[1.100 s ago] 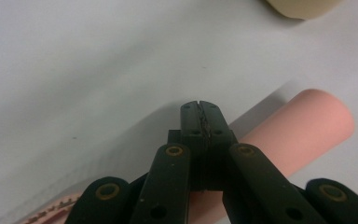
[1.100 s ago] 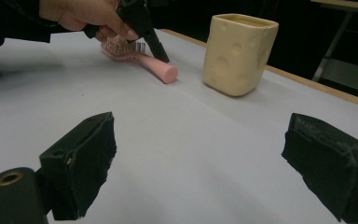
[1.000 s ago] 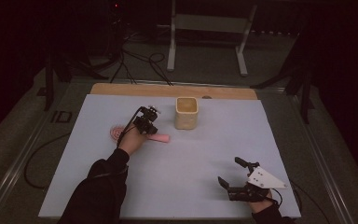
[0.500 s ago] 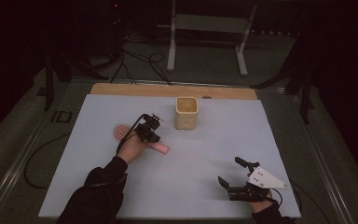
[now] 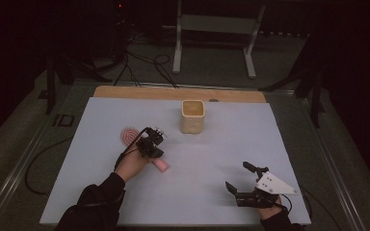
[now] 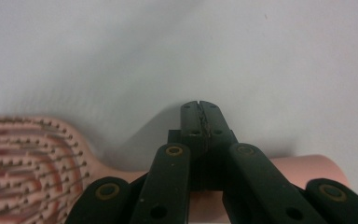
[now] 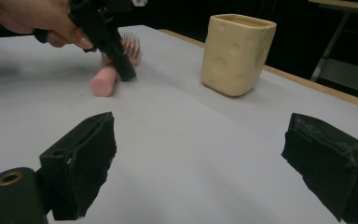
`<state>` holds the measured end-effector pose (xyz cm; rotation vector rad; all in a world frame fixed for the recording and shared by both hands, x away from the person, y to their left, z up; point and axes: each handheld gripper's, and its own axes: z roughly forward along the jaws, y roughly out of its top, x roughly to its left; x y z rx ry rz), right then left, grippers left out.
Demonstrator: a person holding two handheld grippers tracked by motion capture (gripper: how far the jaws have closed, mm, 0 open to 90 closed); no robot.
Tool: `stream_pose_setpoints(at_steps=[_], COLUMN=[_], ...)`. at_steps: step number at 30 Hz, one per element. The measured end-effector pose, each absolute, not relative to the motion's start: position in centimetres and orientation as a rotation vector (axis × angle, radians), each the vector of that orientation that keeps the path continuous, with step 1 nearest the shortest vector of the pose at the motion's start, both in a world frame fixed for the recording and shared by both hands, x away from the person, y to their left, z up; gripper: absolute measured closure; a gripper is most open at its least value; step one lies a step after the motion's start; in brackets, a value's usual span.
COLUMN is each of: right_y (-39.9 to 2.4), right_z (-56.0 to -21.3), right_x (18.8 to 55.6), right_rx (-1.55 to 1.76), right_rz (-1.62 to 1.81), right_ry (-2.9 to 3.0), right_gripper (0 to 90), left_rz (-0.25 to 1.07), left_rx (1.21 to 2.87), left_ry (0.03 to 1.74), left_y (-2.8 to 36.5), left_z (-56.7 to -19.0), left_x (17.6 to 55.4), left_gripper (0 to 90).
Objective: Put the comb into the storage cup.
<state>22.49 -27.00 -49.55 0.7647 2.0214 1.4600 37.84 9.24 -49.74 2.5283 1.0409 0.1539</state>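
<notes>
A pink hairbrush (image 5: pixel 160 165) lies flat on the pale mat (image 5: pixel 231 144). Its bristled head (image 6: pixel 23 158) is at the left of the left gripper view, and its handle (image 6: pixel 303 168) runs under the jaws. My left gripper (image 6: pixel 200 108) is shut, with nothing between the tips. It leans down across the handle with its tips at the mat. In the right gripper view the left gripper (image 7: pixel 123 70) rests against the handle (image 7: pixel 103 81). My right gripper (image 5: pixel 237 175) stands open near the front right, and nothing is between its fingers (image 7: pixel 84 158).
A cream holder (image 5: pixel 192 115) with dimpled sides stands upright at the back middle of the mat. A wooden strip (image 5: pixel 173 92) runs along the mat's far edge. Cables and a metal stand (image 5: pixel 212 29) lie on the floor beyond.
My left hand has moved toward the near side of the table. The brush handle has swung that way with it, while the brush head stayed roughly in place. The right gripper has not moved.
</notes>
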Motion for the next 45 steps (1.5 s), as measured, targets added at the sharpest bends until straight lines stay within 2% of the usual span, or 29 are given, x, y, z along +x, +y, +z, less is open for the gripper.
stream_pose_setpoints(at_steps=[22, 45], right_y=[-26.9, -26.8], right_z=[-49.6, -49.7], right_x=[22.5, 22.5], right_rx=[0.759, 0.762], right_rz=[1.452, 1.448], right_ry=[2.028, 2.026], right_gripper=[8.8, 8.8], left_rz=[0.144, 0.168], left_rx=[2.560, 2.566], left_ry=[1.061, 1.163], left_y=[14.4, 20.3], left_z=[-49.4, -49.2], left_x=[33.5, 32.0], left_gripper=[89.9, 89.9])
